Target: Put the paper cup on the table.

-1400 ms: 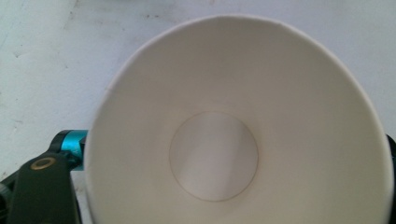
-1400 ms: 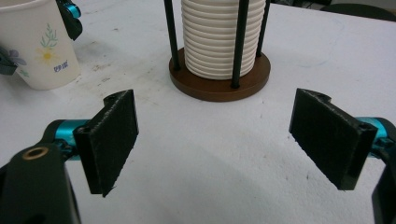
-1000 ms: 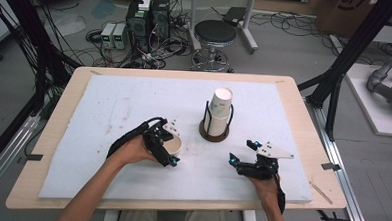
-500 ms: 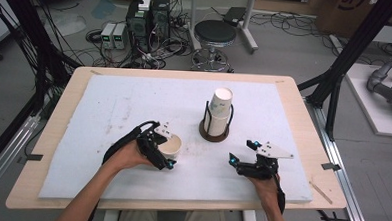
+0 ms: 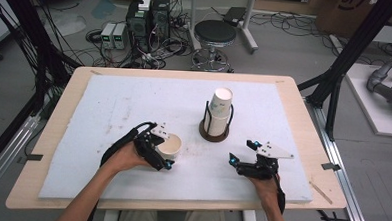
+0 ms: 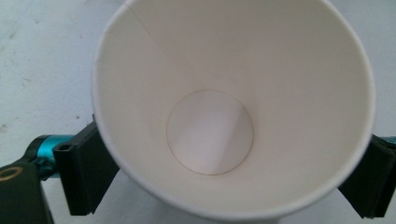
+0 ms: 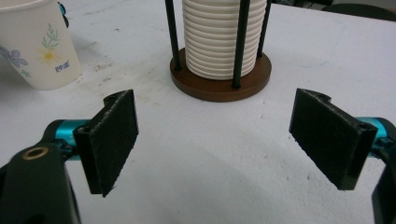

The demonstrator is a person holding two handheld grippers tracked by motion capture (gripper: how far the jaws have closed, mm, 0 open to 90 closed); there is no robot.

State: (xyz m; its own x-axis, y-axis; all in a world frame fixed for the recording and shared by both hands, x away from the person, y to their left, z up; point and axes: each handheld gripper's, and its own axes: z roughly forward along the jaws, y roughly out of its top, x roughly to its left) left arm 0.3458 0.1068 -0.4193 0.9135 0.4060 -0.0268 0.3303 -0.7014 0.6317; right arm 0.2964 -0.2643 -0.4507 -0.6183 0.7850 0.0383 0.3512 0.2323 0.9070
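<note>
While the white pad covers most of the counter (image 5: 59,109) in the high view, a wooden edge shows around it at the frame's left, right and top. Near the middle of that view, slightly right, stands a cup holder (image 5: 215,129): a round dark wooden base with thin black upright rods around a tall stack of white cups (image 5: 220,109); the same base and stack sit at the upper centre of the right claw's view. Lower left of the holder, in the high view, a single paper cup (image 5: 171,144) lies between the jaws of the left claw (image 5: 161,148), which is clamped on its sides. In the left claw's view the cup's open mouth faces the camera, with black pads pressing its wall at lower left and lower right. A flower print shows on the cup at the upper left of the right claw's view. The right claw (image 5: 242,151), at the lower right of the high view, has its jaws wide apart over bare pad, holding nothing.
</note>
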